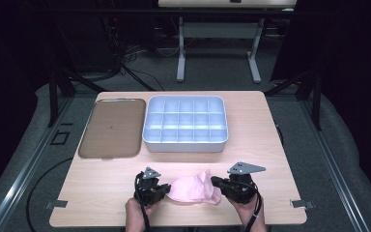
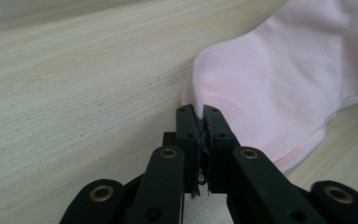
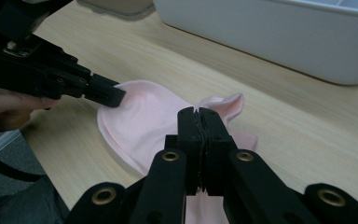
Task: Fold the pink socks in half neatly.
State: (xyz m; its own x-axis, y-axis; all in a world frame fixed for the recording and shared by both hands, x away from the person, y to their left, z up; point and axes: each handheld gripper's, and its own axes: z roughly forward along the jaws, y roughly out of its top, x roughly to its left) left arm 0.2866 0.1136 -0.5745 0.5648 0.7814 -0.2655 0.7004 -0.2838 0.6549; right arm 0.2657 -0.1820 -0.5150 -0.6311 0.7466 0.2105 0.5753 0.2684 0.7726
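1. High view: soft pink fabric sock (image 1: 193, 189) lying low in the centre of the frame on the pale wooden table (image 1: 270, 145), stretched between the left gripper (image 1: 163, 189) and the right gripper (image 1: 214, 181). Long axis running left to right across the picture; rounded end toward the left, a ruffled, raised lip toward the right. White plastic compartment tray (image 1: 185, 124) well apart, higher in the frame, with a flat brown lid (image 1: 112, 127) just beside it on the left.

2. Left gripper view: jaws clenched on a thin edge of the sock (image 2: 279, 79), fabric rising from the pinch toward the upper right of the frame. Best kept pinned low and steady here as an anchor; no tugging, or the thin edge likely slips out.

3. Right gripper view: right gripper (image 3: 198, 112) with jaws pressed tight together in the middle of the frame, sock (image 3: 144, 121) spreading beyond them toward the left, and pink cloth also showing below the jaws at the bottom edge; apparently grasping the cloth, though the exact pinch point is hard to tell. Left gripper (image 3: 116, 95) biting the far edge at centre left. Curled lip of fabric upright just right of the jaw tips. Best done by lifting slowly and evenly, keeping mild tension along the long axis so the sock hangs flat rather than bunching, and well short of the tray wall (image 3: 279, 37) in the upper right.
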